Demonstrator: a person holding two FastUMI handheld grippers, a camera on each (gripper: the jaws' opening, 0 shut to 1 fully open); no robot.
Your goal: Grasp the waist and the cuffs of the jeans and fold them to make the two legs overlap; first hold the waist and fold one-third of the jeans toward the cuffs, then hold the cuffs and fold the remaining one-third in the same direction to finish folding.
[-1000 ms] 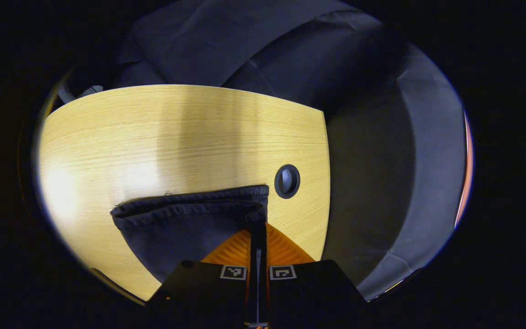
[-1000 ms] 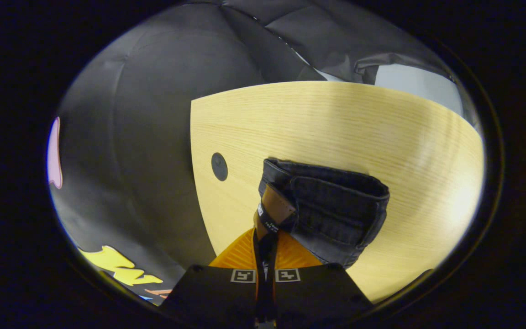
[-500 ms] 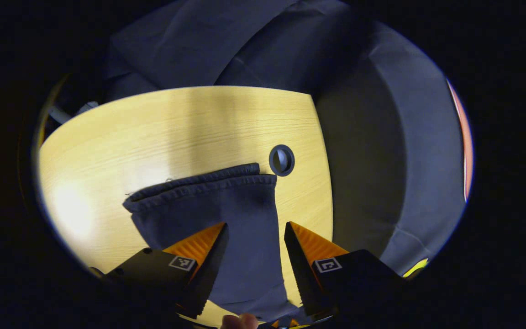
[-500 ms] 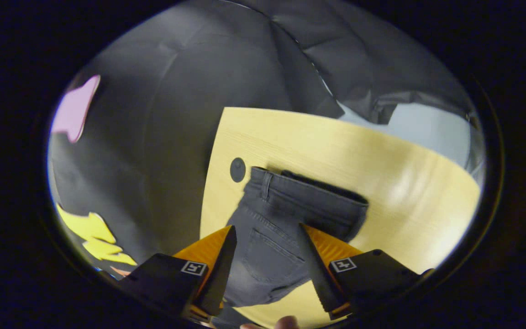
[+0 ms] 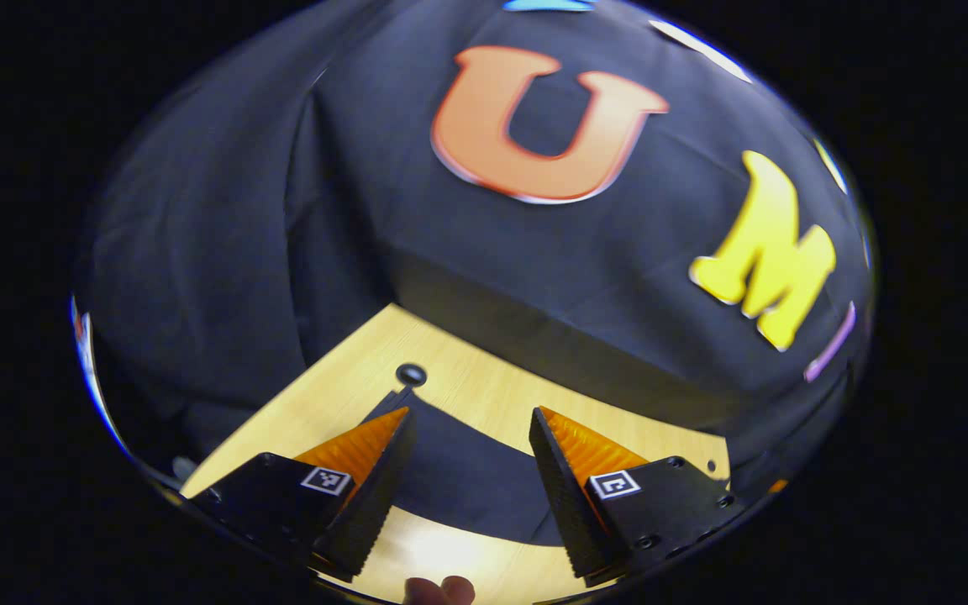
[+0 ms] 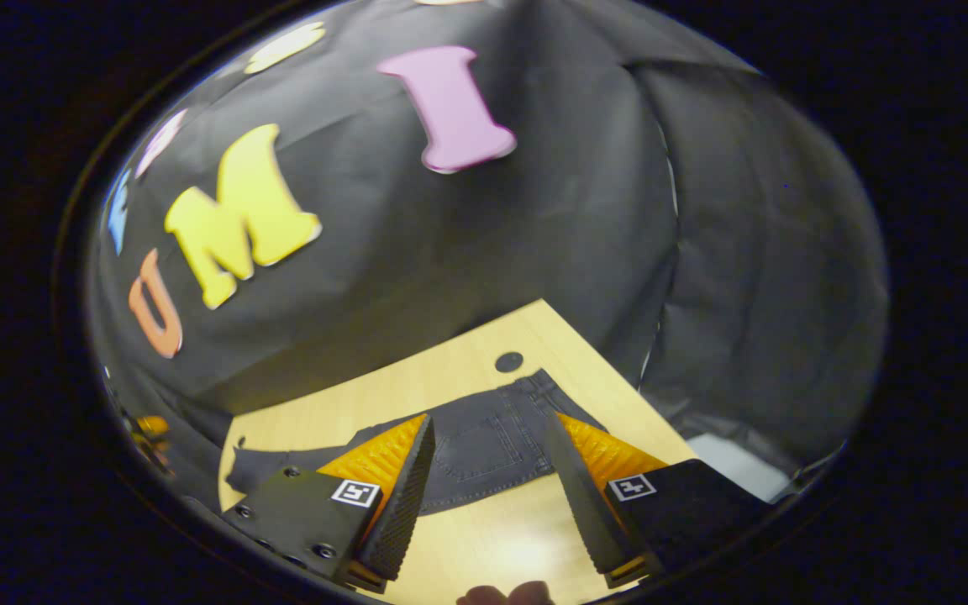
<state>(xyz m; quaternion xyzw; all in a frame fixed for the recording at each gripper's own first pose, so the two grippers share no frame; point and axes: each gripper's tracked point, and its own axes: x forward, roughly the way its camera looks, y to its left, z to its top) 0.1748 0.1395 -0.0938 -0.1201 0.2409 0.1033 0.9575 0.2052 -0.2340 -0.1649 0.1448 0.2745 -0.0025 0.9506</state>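
Left gripper (image 5: 469,420) raised clear of the table (image 5: 484,395), jaws wide apart, nothing between them, nothing touching the fingers (image 5: 366,504). Jeans (image 5: 459,479) flat on the table below, seen through the gap between the fingers as a dark band. One end of the jeans just beside the round hole (image 5: 411,374) in the table, near the table's far corner. Fingertip (image 5: 440,590) of the holding hand at the bottom edge of the left gripper view. Black cloth wall (image 5: 223,252) behind the table.

Right gripper (image 6: 488,424) likewise up off the table (image 6: 349,403), jaws spread wide, gripping nothing. Jeans (image 6: 484,449) lying flat on the table, folded lengthwise so one leg sits over the other, back pocket (image 6: 484,439) facing up. Waist (image 6: 547,388) near the table's far corner, just beside the round hole (image 6: 508,362) there. Legs running away from that hole along the table, cuffs (image 6: 240,470) close to the table's opposite edge. Bare table between the jeans and the near edge. Fingertips (image 6: 505,595) of the holding hand at the bottom of the right gripper view. Black cloth wall (image 6: 744,277) behind the table.
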